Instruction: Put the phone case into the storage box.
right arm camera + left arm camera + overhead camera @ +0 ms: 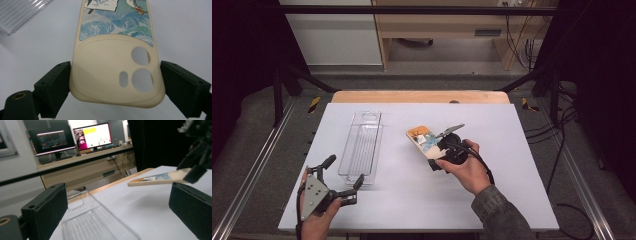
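White table mat, biggest thing here; I place everything off the clear tray, which lies lengthwise left of mat centre and looks bare inside in the high view. No object in it that I can see.

Phone case, cream with a blue wave print: right of the tray, well apart from it, and lifted off the mat. In the left gripper view it hangs tilted above the surface with a shadow under it. Camera-cutout end is toward me, the printed end pointing away.

Right gripper: jaws pinching the case across its width at the cutout end, one pad on each long edge in the right gripper view. Grip looks square, no visible twist.

Left gripper: just at the near end of the tray, jaws spread wide, holding nothing. In its own view the tray sits between the two pads, not touched as far as I can tell.

Progress, my read: pick-up done, case is in the air. Left to do: carry it over to the tray, lower it in, release. Roughly halfway. Left gripper possibly there to steady the tray, not sure.
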